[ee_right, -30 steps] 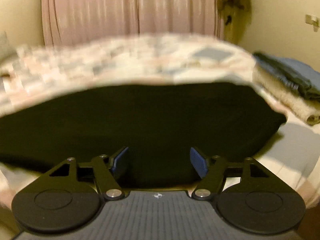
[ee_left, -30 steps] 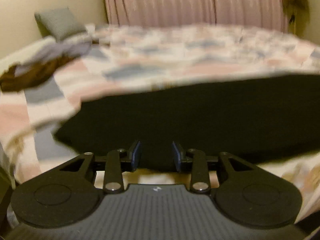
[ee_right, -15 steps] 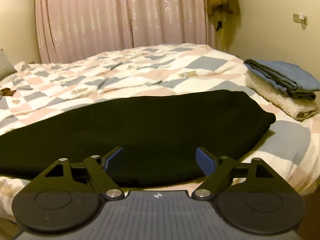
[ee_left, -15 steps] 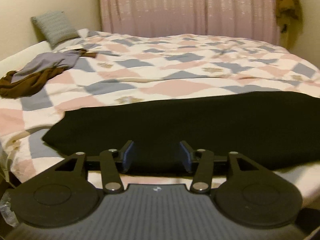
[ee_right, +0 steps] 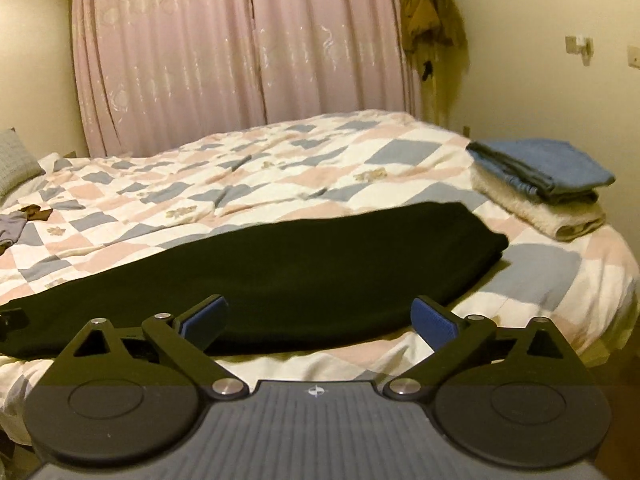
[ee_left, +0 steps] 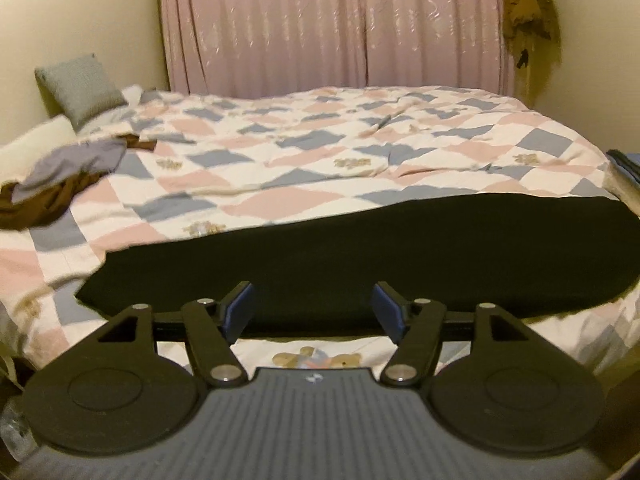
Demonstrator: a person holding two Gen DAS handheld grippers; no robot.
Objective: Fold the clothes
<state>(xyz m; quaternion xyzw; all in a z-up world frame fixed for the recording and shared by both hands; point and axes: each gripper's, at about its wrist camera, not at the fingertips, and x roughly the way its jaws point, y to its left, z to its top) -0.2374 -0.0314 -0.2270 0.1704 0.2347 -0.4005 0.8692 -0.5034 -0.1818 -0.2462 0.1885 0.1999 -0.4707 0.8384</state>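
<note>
Your left gripper (ee_left: 312, 312) and right gripper (ee_right: 318, 320), jaws wide and empty, face the black garment (ee_left: 360, 256), lying crosswise just ahead

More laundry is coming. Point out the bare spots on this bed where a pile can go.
Widest free patch: the quilt between the black garment and the pink curtain. Crowded: the right edge with the folded stack, and the left edge with loose clothes and the grey pillow.

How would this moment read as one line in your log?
left gripper: open, empty | right gripper: open, empty | black garment: flat on bed
</note>
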